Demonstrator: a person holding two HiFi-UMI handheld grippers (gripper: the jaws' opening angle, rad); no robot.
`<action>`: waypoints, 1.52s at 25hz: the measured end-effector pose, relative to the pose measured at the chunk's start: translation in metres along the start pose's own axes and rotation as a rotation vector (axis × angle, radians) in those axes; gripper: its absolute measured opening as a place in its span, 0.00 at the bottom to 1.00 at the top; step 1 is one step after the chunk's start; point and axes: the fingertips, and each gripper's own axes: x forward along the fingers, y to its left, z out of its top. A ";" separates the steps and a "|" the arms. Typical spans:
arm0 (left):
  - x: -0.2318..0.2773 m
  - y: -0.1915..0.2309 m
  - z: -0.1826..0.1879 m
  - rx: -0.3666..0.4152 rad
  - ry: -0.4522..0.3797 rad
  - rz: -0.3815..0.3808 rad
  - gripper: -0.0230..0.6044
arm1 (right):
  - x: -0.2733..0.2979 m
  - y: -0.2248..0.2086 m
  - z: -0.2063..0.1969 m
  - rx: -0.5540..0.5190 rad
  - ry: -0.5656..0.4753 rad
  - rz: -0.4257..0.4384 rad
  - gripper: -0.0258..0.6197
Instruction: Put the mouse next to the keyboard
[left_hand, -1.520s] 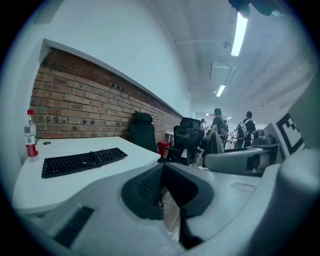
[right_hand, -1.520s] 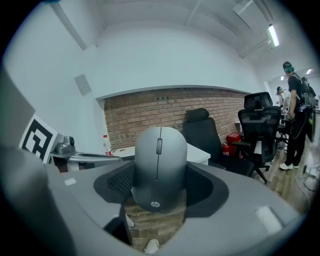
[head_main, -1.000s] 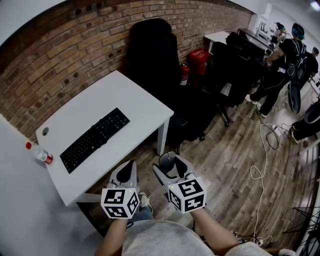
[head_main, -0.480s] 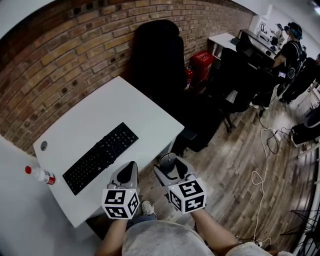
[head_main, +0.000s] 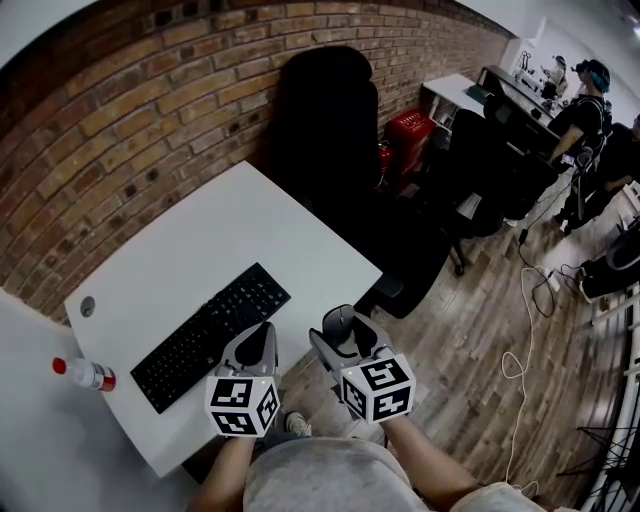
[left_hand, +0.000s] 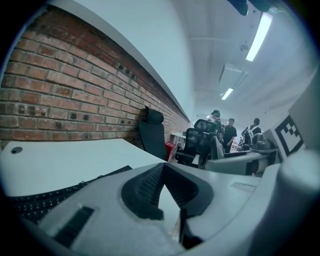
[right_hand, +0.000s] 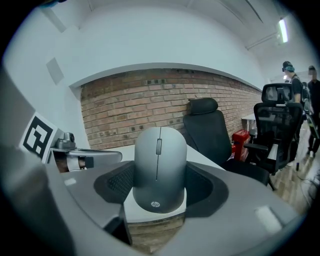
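Standing at the near edge of a white table (head_main: 230, 230) set against a brick wall (head_main: 120, 110), a person carries a grey mouse (right_hand: 159, 167) toward a black keyboard (head_main: 212, 335).

At far left, a red-capped bottle (head_main: 85, 373) lies on its side beyond the keyboard's left end. The keyboard rests flat near the table's front edge, its long axis running from about 8 o'clock to 2 o'clock in the head view.

The left gripper (head_main: 262, 332) hovers over the table edge beside the keyboard's near long side. Its fingers (left_hand: 145, 190) are closed tip to tip on nothing.

The right gripper (head_main: 343, 328), the one that matters here, has its fingers (right_hand: 115, 182) clamped on the mouse's two flanks. The mouse is in the air just off the table's front edge, over the wood floor (head_main: 470, 360), well apart from the table surface. Its long axis lies along the fingers. The scroll-wheel end points away from the person toward 12 o'clock, and the logo end faces back at the gripper's camera.

From the mouse, the keyboard's right short end lies at roughly 10 o'clock, with bare table past that end at about 11 o'clock. That is the likely set-down spot, judging from the layout. A placement there would call for a short carry forward and left, then down. The mouse's axis now sits turned clockwise from a square-on line to the keyboard's long axis.

To the right stand a black chair (head_main: 325, 120) and, far off, several people (head_main: 585, 100).
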 end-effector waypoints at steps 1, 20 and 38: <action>0.002 0.003 0.002 0.000 -0.001 -0.001 0.02 | 0.004 0.000 0.001 -0.001 0.000 -0.001 0.52; 0.051 0.040 0.008 -0.036 -0.008 0.095 0.02 | 0.069 -0.036 0.007 -0.038 0.060 0.073 0.52; 0.094 0.092 -0.001 -0.150 0.002 0.339 0.02 | 0.173 -0.065 0.003 -0.141 0.234 0.289 0.52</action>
